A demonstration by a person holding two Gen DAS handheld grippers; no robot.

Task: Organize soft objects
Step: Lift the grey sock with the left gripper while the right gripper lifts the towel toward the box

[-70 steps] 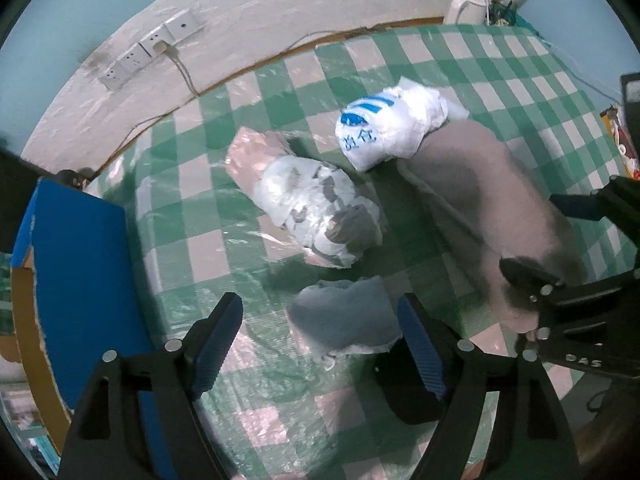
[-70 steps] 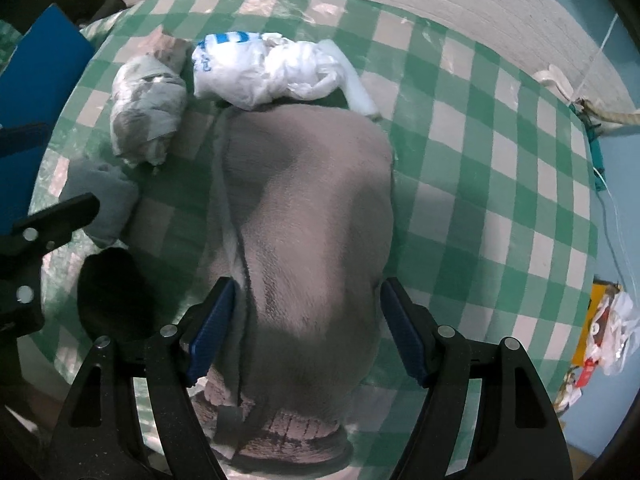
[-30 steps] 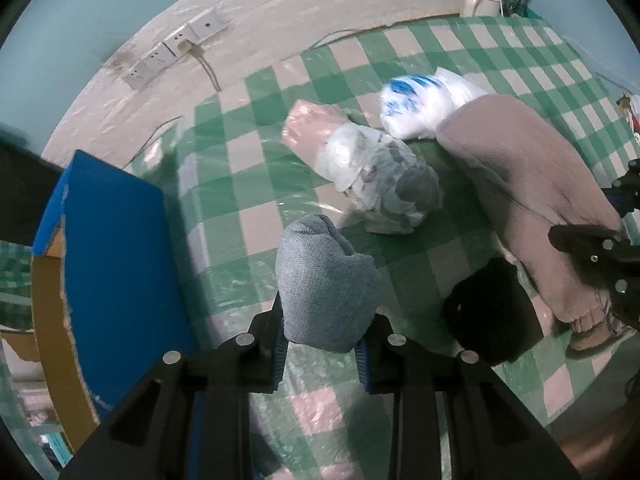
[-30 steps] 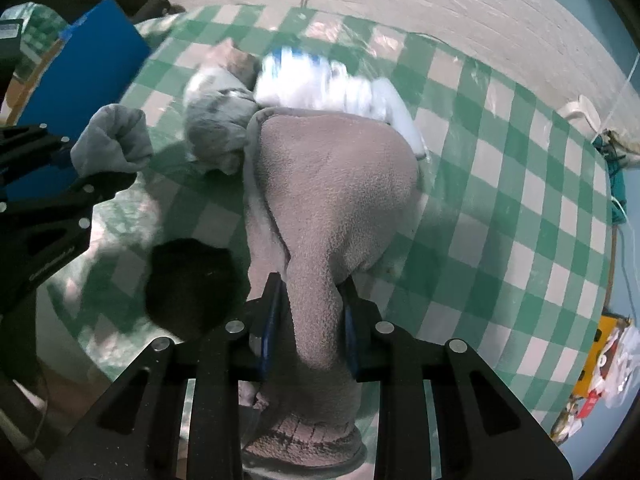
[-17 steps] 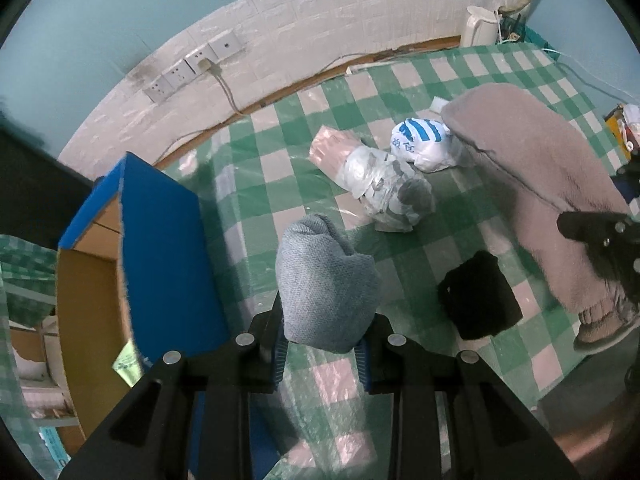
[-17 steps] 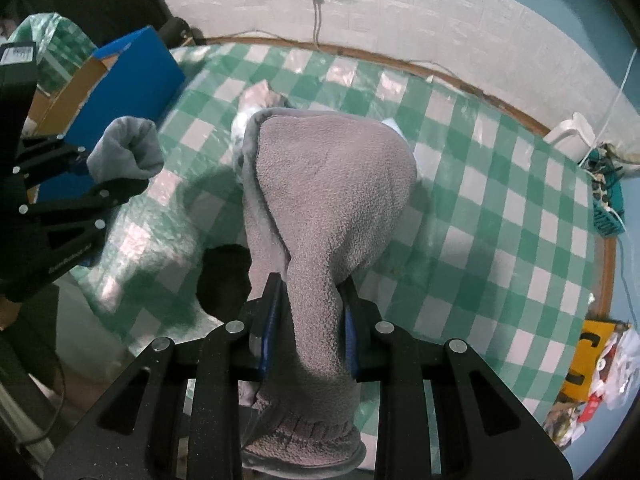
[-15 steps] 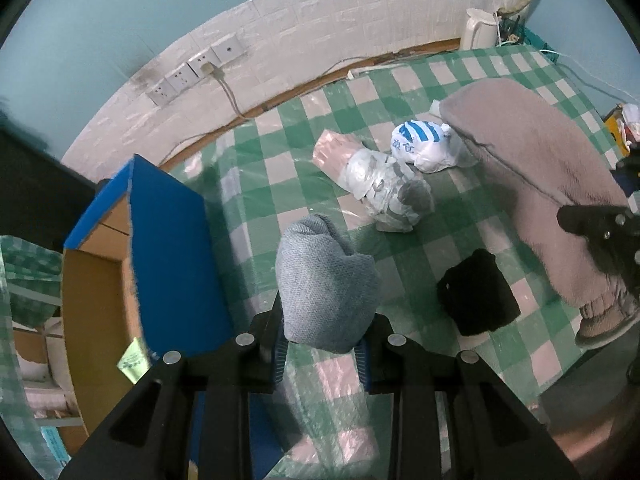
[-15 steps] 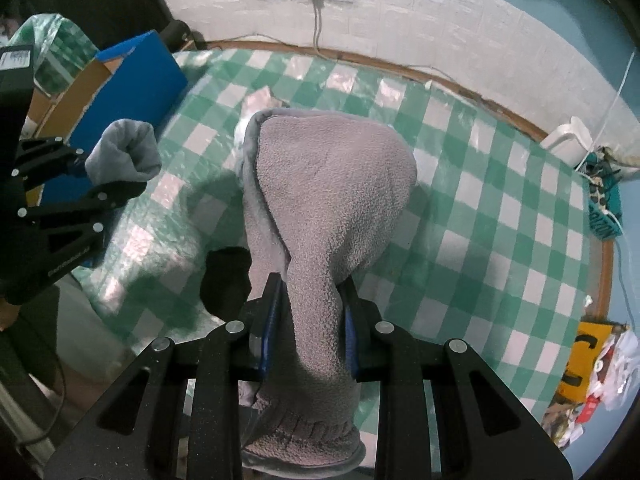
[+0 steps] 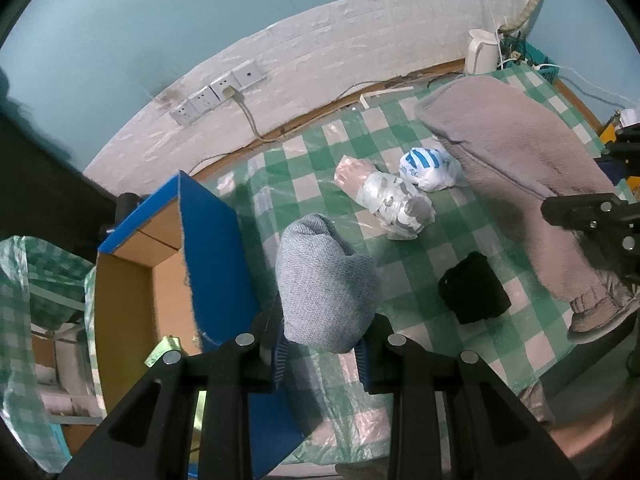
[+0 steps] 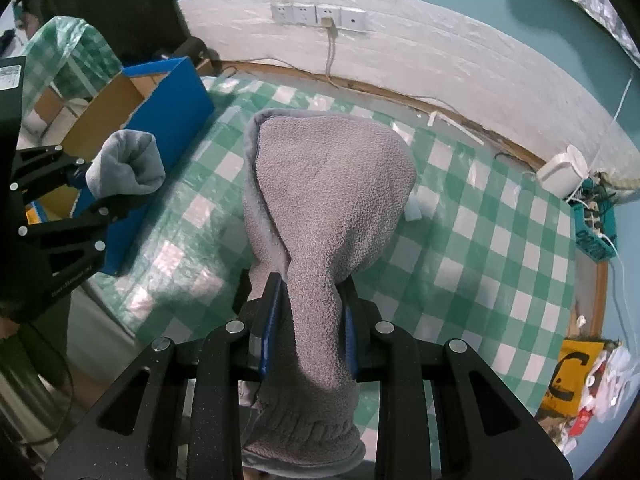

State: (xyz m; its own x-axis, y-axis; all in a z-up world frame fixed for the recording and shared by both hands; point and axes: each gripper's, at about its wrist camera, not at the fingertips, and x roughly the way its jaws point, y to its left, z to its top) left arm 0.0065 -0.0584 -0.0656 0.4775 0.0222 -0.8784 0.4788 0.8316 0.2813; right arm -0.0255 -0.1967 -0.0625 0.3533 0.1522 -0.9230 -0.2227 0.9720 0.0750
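My left gripper (image 9: 323, 354) is shut on a rolled grey-blue sock bundle (image 9: 326, 280), held above the table's left end beside the blue cardboard box (image 9: 212, 248). My right gripper (image 10: 307, 324) is shut on a big grey fleece garment (image 10: 326, 200), which hangs lifted over the green checked table (image 10: 480, 248). In the left wrist view the fleece garment (image 9: 516, 168) droops at the right, with the right gripper's fingers (image 9: 580, 208) on it. The sock bundle (image 10: 126, 168) and left gripper's fingers (image 10: 108, 204) show at the left of the right wrist view.
On the table lie a black bundle (image 9: 474, 294), a clear-wrapped grey and pink bundle (image 9: 386, 200) and a white and blue plastic bag (image 9: 426, 168). The box stands open against the table's left edge. A white kettle (image 10: 562, 170), wall sockets (image 10: 318, 14) and cables line the back.
Both grippers have risen with their loads: the sock bundle and the fleece are higher above the table, more wall shows, and the box's open inside has come into view.
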